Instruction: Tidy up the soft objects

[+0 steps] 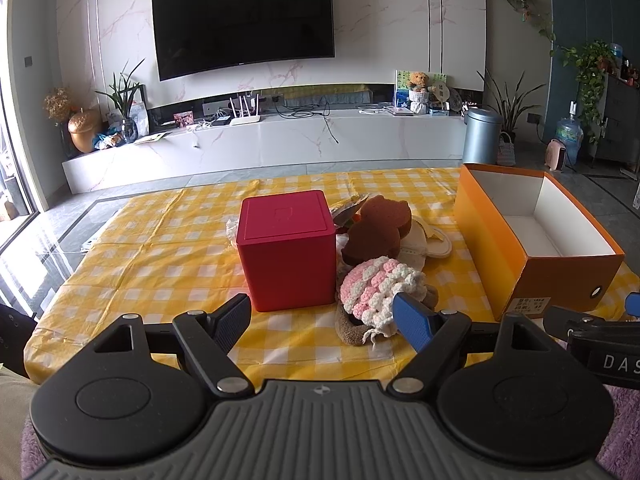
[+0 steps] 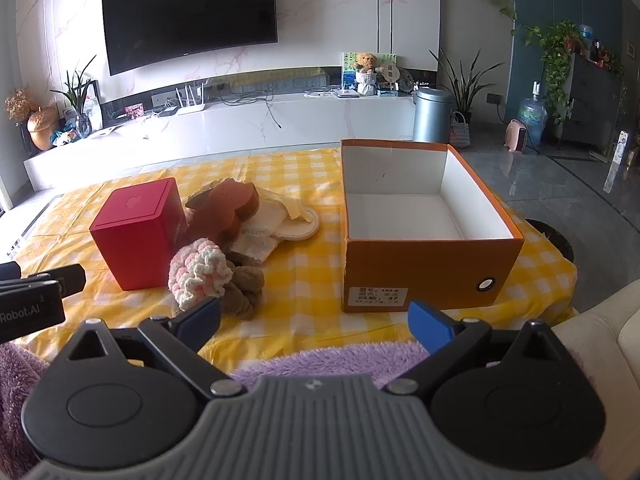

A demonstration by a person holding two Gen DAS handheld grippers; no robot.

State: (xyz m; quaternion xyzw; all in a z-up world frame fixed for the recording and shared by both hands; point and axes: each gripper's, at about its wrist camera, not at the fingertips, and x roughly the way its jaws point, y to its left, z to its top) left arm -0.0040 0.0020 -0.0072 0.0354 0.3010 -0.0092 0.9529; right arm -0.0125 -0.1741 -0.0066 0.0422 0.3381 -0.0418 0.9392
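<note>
A: What's in the soft pile?

B: Heap in the mid of the bench (image 1: 160,240), on the yellow-white checked cloth. Front: pink & white crocheted piece (image 1: 376,284), chunky yarn, lying partly over a brown knitted bundle (image 2: 244,286). Behind those, a brown bear-shaped sponge (image 1: 378,226), porous, tilted up on top of some cream/white fabric pads (image 1: 426,242). Something pale yellow peeks out at the back, can't tell what.

A: Boxes?

B: Red cube box (image 1: 286,248), lid on, just left of the pile, seems to touch it. Orange shoebox (image 2: 424,264), lid off, white inside, nothing in it, stands apart to the right w/ a printed label and a round eyelet on the near end.

A: Grippers?

B: Left gripper (image 1: 320,320) spread wide, nothing between its pads, low over the near edge of the bench. Crochet piece sits just ahead of its right finger, which overlaps it in the left wrist view; touching or not, can't tell. Red cube is ahead near its left finger. Right gripper (image 2: 316,320) also wide open, holding nothing, set back over a purple fleecy fabric (image 2: 332,358) at the bench's near edge. Pile is ahead-left of it, shoebox straight ahead to ahead-right, neither touched.
</note>
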